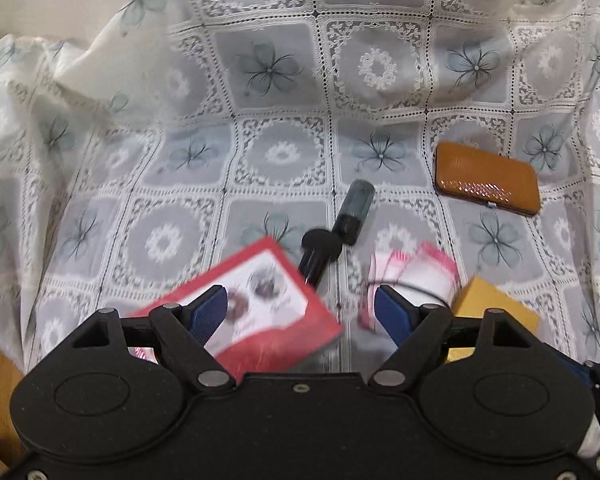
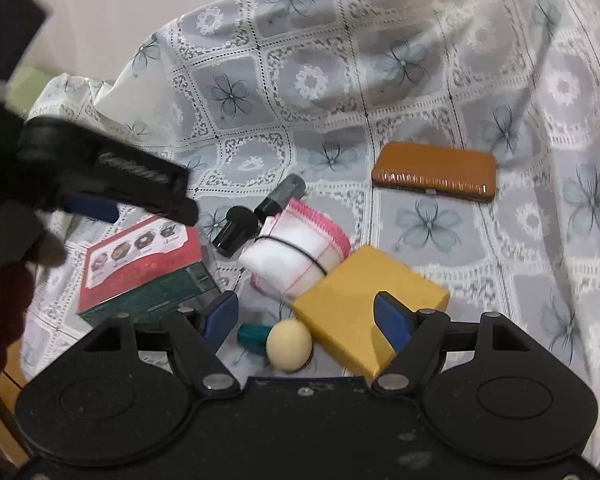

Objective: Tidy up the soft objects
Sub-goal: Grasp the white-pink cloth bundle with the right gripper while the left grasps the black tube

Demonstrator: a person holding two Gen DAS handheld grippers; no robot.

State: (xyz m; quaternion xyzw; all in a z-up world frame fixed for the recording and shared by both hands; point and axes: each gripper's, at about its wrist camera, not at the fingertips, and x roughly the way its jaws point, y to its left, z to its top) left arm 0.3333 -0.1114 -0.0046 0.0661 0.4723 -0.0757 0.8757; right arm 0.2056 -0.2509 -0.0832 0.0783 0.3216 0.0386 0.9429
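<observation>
While both grippers are held spread, nothing is gripped.
Ahead of the right gripper (image 2: 306, 318) lies the cloth (image 2: 296, 250); the left gripper (image 1: 300, 312) is held near it.

Black tongs (image 1: 302, 314) (blue ribbed pads (image 1: 206, 312)), silver screws.

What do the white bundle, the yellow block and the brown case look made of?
White bundle: soft cloth, matte, pink stitched edge, tied with a black band. Yellow block: probably sponge or foam, matte and sharp-edged. Brown case: glossy leather or plastic, shine along its edge.
</observation>
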